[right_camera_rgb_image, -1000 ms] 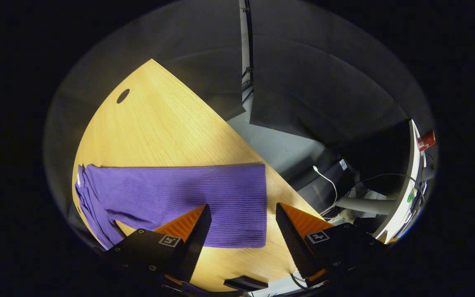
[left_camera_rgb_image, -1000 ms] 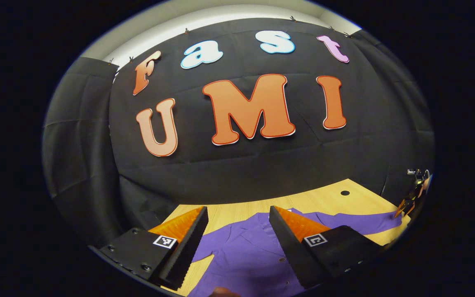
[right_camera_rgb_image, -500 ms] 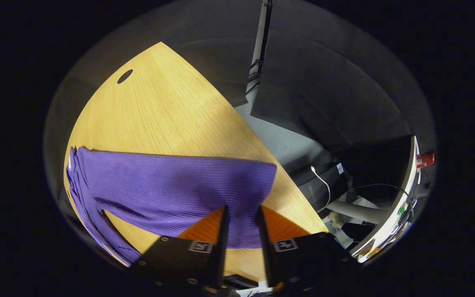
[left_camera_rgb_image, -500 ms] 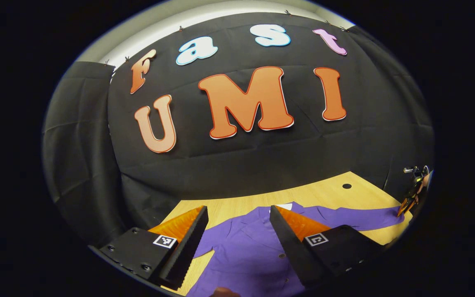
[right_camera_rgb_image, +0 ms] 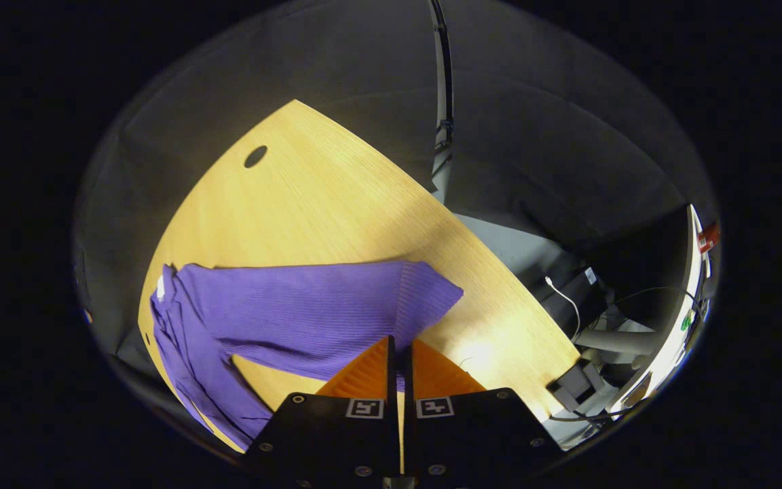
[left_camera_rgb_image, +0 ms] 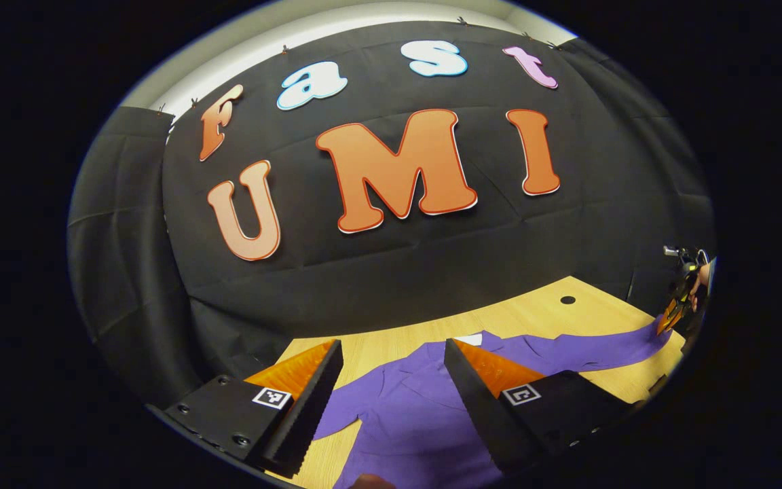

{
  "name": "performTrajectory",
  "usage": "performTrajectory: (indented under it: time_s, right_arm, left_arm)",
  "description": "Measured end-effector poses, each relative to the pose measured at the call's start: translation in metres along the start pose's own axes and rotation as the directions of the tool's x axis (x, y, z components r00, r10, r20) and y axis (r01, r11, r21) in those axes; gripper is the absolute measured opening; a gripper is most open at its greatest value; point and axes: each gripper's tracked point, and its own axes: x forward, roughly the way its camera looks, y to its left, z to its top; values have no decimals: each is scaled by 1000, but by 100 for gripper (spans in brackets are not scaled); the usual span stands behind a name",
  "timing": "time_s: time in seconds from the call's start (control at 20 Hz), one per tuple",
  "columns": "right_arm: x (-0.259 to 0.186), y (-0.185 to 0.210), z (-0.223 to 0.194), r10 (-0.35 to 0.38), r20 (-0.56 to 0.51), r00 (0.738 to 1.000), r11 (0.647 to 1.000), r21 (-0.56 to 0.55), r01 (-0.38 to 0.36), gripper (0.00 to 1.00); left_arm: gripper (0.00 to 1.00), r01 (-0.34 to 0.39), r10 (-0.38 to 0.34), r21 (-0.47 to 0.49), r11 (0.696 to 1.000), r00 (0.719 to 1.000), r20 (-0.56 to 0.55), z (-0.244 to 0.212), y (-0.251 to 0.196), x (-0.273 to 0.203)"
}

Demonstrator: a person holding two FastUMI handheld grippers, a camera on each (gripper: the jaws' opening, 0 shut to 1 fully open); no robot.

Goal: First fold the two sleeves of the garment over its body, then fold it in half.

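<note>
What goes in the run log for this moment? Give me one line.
phase: first sleeve fold | right gripper: shut on sleeve cuff, lifting | left gripper: open above garment | table: wood

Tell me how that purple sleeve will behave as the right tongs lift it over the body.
Probably floppy: the sleeve is thin ribbed knit lying flat on the table, already creasing where the right tongs pinch its cuff. Likely light, so it should drape and trail; the unsupported middle may sag or bunch.

The garment lies on the desk. Its sleeve stretches toward the desk's right edge, before the hole.
</note>
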Motion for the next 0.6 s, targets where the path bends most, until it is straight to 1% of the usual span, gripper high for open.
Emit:
performTrajectory:
  time_s: [0.15, 0.3, 0.5, 0.55, 0.6]
  right_arm:
    - [-32, 23, 1, 21, 61, 998, 1000, -21, -20, 3]
    - [-64, 60, 2, 53, 129, 990, 998, -42, -48, 3]
    - [-101, 117, -3, 107, 185, 977, 991, -95, -91, 2]
    - [-109, 131, -5, 117, 196, 974, 989, -111, -96, 2]
    - [-116, 142, -8, 114, 208, 972, 987, -134, -87, 2]
  left_arm:
    - [97, 32, -32, -16, 999, 999, 16, -3, 12, 0]
    - [97, 47, -46, -27, 999, 998, 36, -5, 33, 0]
    - [97, 32, -28, -52, 998, 997, 74, -5, 70, -1]
    - [96, 27, -22, -56, 998, 996, 83, -5, 78, -3]
    - [96, 24, -18, -60, 998, 996, 89, -6, 85, -3]
